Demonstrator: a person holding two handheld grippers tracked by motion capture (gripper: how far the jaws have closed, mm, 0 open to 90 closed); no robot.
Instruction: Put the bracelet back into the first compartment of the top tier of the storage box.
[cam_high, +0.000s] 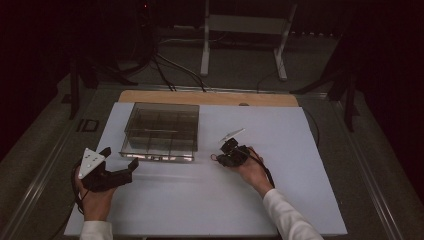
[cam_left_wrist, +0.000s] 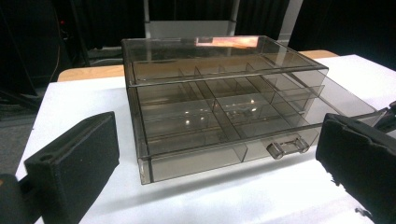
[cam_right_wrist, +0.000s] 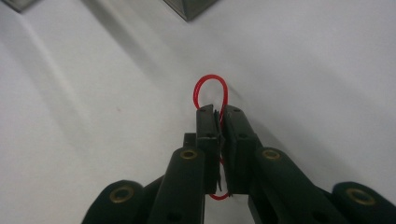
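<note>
High view: my left gripper (cam_high: 131, 169) rests low on the bench (cam_high: 300, 200), front-left, jaws apart, nothing between them, aimed toward the front-left corner of the clear drawer box (cam_high: 161, 131). The box sits on the white bench surface, left of centre, w/ its compartments visible through the top. My right gripper (cam_high: 223, 154) is down at the bench just right of the box's front-right corner, near but not touching it; a small red loop shows at its tip, too small here to detail. Left gripper view: both black jaws stand wide apart at the bottom corners, the drawer box (cam_left_wrist: 219, 107) straight ahead btwn them and well clear of both pads. Drawer is part-way out; its clear handle (cam_left_wrist: 287, 147) faces me, front-right. Right gripper view: jaws together, clamped on the red rubber band (cam_right_wrist: 211, 88). Band loop sticks out beyond the fingertips over the white bench, a short red arc also showing below the pads. A corner of the box (cam_right_wrist: 189, 9) is at top edge, apart from the band.
</note>
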